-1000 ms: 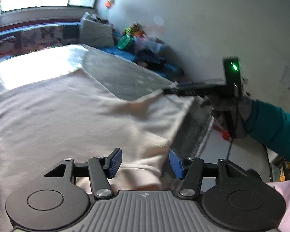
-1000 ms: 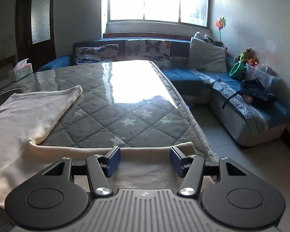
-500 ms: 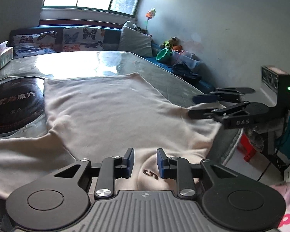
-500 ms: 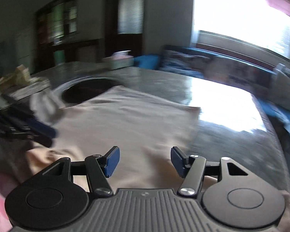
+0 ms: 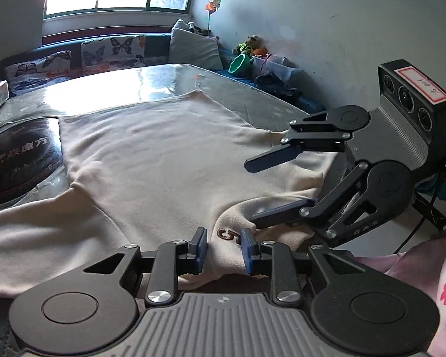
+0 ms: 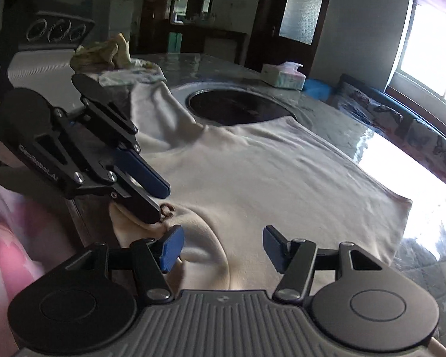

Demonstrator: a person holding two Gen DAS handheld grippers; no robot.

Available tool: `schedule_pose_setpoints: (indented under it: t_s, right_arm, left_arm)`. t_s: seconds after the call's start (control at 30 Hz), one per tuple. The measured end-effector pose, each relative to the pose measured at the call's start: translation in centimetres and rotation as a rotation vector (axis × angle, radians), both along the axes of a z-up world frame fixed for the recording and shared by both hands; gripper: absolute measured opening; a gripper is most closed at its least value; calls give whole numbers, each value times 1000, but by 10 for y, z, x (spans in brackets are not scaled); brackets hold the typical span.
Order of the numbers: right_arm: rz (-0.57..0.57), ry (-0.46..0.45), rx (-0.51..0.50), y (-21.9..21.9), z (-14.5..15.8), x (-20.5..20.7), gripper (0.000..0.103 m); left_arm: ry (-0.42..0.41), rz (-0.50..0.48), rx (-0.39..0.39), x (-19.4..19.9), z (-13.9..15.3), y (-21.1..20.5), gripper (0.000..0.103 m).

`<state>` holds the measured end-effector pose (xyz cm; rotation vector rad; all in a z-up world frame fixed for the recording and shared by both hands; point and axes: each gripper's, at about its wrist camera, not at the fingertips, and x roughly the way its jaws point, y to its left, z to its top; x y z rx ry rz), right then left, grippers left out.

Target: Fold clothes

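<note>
Cream sweatshirt [image 5: 163, 160] of soft, fleecy knit lies spread flat on the table [image 5: 252, 98], whose top is a glossy clear sheet over grey quilted star-pattern cloth. One garment is laid out; its hem runs straight across the far side, one sleeve trails off to my left, and the collar end bunches in rounded folds at the near table edge, where brown stitched lettering [image 5: 227, 235] shows. My left gripper [image 5: 222, 250] has its two blue pads drawn close, pinching a raised fold of that collar-end fabric between them. My right gripper [image 6: 221, 248] stands with its jaws wide apart over the cloth just beside the left one, nothing between the pads. A round black inset [image 6: 238, 108] with a metal rim sits in the tabletop beyond the sleeve, partly overlapped by the sweatshirt. One tissue box [image 6: 284, 74] rests at the far edge, and a small heap of crumpled cloths [image 6: 116, 59] lies at the far left corner. Bare, shiny tabletop remains beyond the hem.
</note>
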<state>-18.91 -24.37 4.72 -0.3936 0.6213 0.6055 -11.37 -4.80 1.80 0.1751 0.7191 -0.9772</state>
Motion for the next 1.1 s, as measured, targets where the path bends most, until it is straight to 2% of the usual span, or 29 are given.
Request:
schedule_pose_setpoints:
  t_s: [0.23, 0.33, 0.4, 0.5, 0.77, 0.87, 0.93, 1.07, 1.1]
  right_arm:
    - [-112, 14, 52, -5, 0, 20, 61]
    - [-72, 21, 36, 0, -7, 15, 61]
    - [-56, 6, 25, 0, -5, 8, 61]
    - [-92, -1, 49, -8, 2, 3, 61]
    - [-183, 71, 110, -34, -5, -5, 62]
    - [-289, 41, 174, -55, 4, -13, 63]
    - [-374, 23, 224, -73, 10, -19, 63]
    - [-567, -28, 214, -114, 12, -28, 63]
    - [-623, -41, 203, -126, 11, -31, 63]
  left_arm:
    - [-35, 56, -47, 12, 16, 2, 28]
    - [-29, 58, -59, 17, 16, -6, 27]
    - [-23, 54, -55, 19, 12, -15, 27]
    - [-16, 57, -44, 23, 6, -27, 27]
    - [-21, 34, 4, 18, -6, -40, 28]
    - [-15, 45, 6, 19, -5, -40, 30]
    - [-14, 52, 8, 20, -4, -41, 37]
    - [-29, 52, -8, 20, 3, -47, 44]
    - [-30, 52, -12, 20, 5, -49, 48]
